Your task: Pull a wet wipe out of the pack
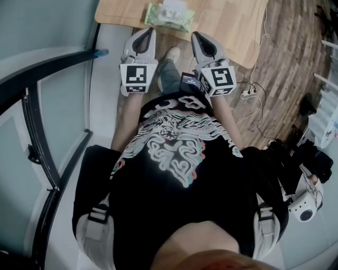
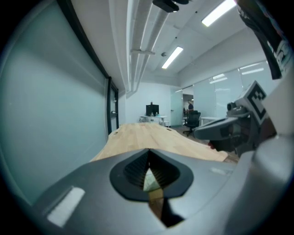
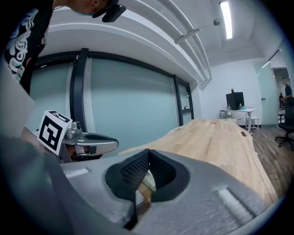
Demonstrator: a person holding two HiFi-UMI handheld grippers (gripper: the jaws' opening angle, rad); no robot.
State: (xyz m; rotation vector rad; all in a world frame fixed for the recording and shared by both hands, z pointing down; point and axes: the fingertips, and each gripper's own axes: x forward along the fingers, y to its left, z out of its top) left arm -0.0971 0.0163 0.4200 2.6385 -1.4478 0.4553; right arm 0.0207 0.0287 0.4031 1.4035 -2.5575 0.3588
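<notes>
Head view: barely begun. Pack (image 1: 170, 16) untouched on tabletop (image 1: 232, 31), near left gripper (image 1: 148, 31) and right gripper (image 1: 196, 36). Fingers (image 2: 135, 169) on both pressed together, empty. Left: reach, pinch, pull wipe.

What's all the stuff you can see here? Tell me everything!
Wet wipe pack: one, green, on the table by its near edge, ahead of both grippers.
Table: one, light wood, long.
Power strip: one, white, on the wooden floor at the right.
Office chair: one, dark, beyond the table.
Left gripper: one, grey, jaws together, empty.
Right gripper: one, grey, jaws together, empty.
</notes>
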